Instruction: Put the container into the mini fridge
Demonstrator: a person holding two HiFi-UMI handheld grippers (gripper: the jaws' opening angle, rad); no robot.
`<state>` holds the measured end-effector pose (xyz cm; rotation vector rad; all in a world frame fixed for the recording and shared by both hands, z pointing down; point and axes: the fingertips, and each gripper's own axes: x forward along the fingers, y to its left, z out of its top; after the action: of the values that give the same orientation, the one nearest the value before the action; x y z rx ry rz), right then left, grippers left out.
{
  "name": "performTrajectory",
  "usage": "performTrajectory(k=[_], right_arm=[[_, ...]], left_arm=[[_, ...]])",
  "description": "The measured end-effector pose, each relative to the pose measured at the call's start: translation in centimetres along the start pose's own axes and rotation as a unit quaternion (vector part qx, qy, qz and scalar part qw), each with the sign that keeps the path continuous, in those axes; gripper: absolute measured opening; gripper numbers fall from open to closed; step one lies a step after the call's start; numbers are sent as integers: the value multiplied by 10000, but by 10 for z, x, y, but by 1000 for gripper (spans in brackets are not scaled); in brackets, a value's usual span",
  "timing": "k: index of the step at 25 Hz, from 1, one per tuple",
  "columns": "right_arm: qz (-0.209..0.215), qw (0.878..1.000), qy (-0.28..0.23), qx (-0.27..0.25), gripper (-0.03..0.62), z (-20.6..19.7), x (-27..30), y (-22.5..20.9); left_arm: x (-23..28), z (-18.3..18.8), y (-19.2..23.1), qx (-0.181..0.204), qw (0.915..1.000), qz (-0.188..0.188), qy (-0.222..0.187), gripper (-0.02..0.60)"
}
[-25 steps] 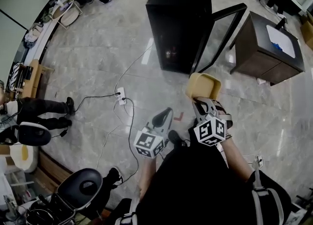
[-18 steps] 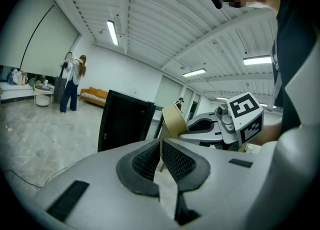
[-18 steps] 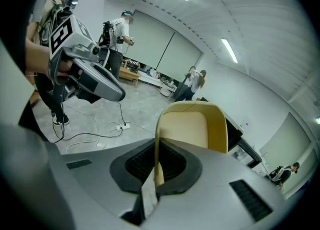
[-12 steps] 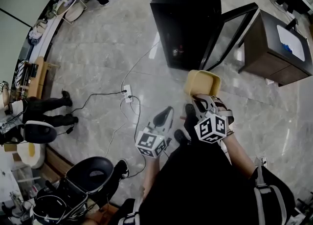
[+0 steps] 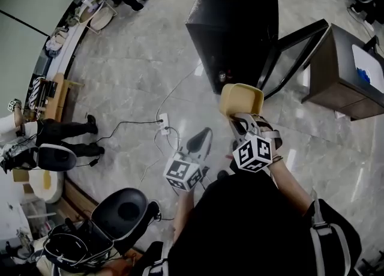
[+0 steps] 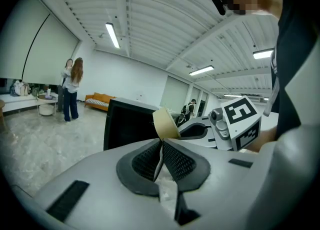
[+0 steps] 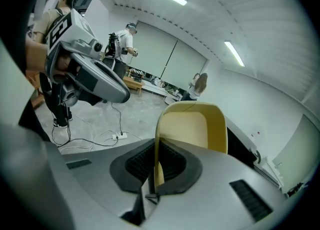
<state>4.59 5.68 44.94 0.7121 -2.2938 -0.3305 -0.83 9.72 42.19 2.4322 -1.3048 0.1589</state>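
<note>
The pale marble floor fills most of the head view. On it stands the black mini fridge, its glass door swung open to the right. A dark cabinet stands beyond the door.

The yellow container is in the air in front of the fridge's open front, not inside it. It is a shallow tray with rounded corners, and its hollow side faces up toward the head camera. It reaches straight out from the jaws toward the fridge. Which of its sides is the longer I cannot tell.

The right gripper pinches the container by its near wall, one pad inside and one outside.

The left gripper is lower and to the left, its jaws pressed together on nothing.

A white power strip with cables lies on the floor.
</note>
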Motion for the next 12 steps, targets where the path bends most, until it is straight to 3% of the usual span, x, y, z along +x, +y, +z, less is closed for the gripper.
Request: performTrajectory(k=[7, 12], right_arm=[[352, 9992, -22, -185, 21, -23, 22, -31], [524, 9984, 72, -195, 21, -56, 25, -47]], left_arm=[[48, 3, 1, -250, 9995, 206, -68, 43], [80, 0, -12, -216, 9995, 227, 40, 43]])
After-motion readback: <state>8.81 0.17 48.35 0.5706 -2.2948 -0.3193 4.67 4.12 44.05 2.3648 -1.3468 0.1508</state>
